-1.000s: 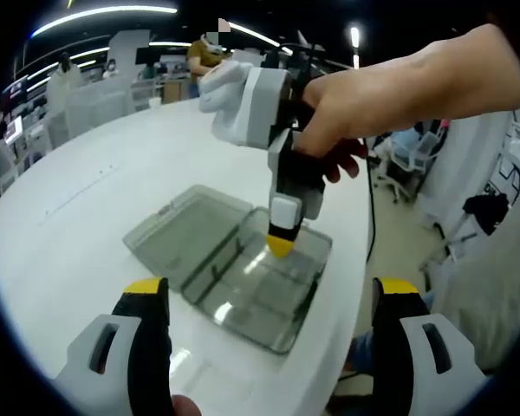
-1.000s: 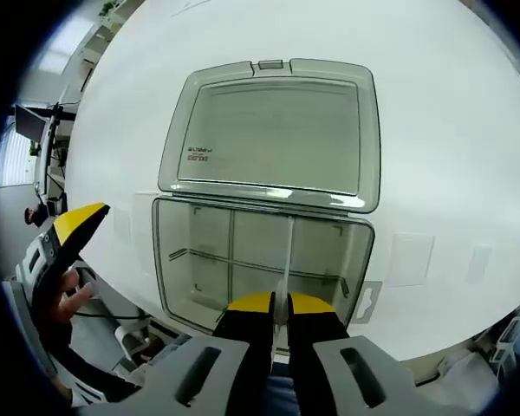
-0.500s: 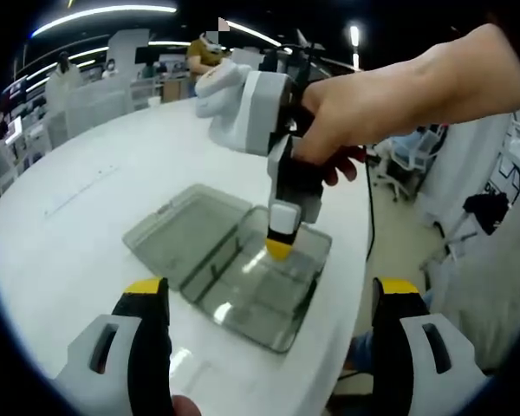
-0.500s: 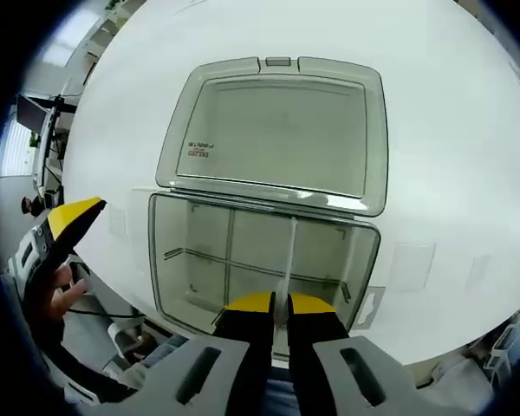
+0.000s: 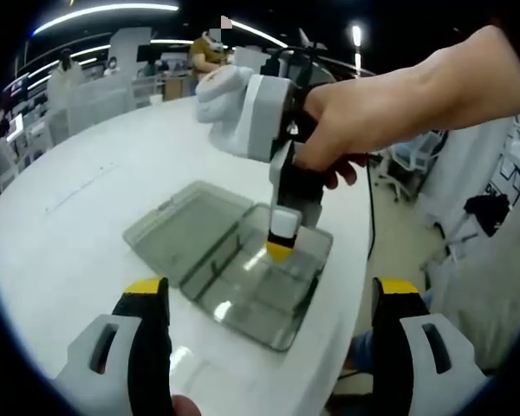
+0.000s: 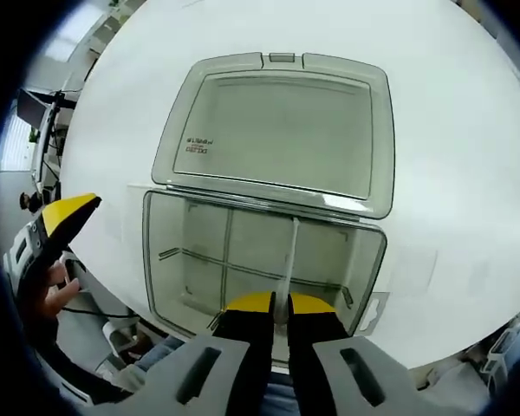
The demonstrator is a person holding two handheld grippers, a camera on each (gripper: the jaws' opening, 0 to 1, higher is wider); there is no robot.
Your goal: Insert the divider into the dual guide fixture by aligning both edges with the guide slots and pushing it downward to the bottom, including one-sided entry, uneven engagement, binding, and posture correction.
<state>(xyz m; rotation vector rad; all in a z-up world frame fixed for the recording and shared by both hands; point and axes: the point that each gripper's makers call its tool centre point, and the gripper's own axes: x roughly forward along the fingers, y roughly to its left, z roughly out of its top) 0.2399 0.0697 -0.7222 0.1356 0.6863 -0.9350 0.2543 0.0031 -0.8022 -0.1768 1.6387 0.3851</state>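
The right gripper (image 6: 273, 303) pinches the clear divider (image 6: 289, 260) upright inside the open box (image 6: 160, 260) on the white desk (image 6: 451, 130), insertion apparently underway. The left gripper (image 5: 273, 290) waits aside, fingers wide. Next likely: square both edges, then press evenly downward.

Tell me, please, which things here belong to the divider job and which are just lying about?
In the job: divider; clear box with guide slots; right gripper pinching the divider.
Lying about: open lid; left gripper, idle; white table.
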